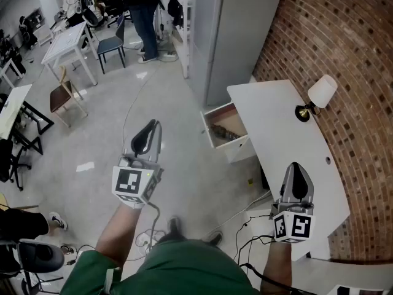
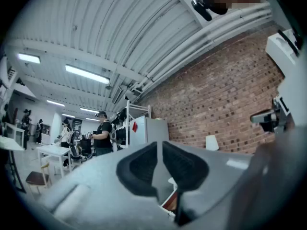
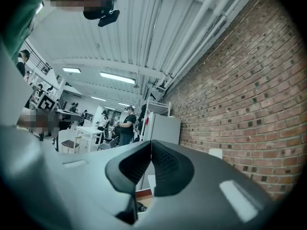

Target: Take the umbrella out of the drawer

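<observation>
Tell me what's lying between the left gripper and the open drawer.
Only bare pale floor. In the head view nothing stands or lies on the stretch between the left gripper and the drawer.

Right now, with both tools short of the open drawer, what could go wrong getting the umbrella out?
1. The umbrella lies inside the narrow drawer; a tool could knock its wall rather than grip.
2. Cables trail on the floor ahead: a trip hazard when stepping in.
3. Left tool and right tool are all but shut; they must open first.
</observation>
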`<control>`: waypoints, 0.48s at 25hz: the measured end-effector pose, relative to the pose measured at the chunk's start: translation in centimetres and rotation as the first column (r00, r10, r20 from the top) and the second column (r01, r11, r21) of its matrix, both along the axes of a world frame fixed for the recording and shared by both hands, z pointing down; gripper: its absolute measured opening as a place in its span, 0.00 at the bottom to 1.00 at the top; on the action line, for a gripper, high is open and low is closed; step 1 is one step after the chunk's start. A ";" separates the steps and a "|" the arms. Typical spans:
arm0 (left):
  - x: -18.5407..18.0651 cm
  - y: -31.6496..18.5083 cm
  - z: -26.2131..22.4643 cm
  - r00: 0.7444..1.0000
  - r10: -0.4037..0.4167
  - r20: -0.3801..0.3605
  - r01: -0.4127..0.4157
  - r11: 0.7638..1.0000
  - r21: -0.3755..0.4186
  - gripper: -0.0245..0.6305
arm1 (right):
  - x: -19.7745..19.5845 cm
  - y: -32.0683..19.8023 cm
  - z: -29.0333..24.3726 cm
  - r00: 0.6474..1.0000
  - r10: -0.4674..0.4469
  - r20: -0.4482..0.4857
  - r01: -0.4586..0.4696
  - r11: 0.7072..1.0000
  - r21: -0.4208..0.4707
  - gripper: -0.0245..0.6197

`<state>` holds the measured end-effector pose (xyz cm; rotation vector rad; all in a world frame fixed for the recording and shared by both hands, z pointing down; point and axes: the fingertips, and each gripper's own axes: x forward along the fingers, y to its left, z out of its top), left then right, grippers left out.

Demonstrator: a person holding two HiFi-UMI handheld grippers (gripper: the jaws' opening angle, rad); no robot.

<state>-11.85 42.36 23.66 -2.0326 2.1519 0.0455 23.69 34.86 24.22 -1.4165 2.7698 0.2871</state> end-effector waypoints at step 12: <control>-1.8 0.4 0.2 1.000 -0.009 -0.013 0.009 1.000 -0.006 0.09 | 0.0 -0.5 0.8 0.999 0.042 0.021 -0.041 0.998 -0.044 0.04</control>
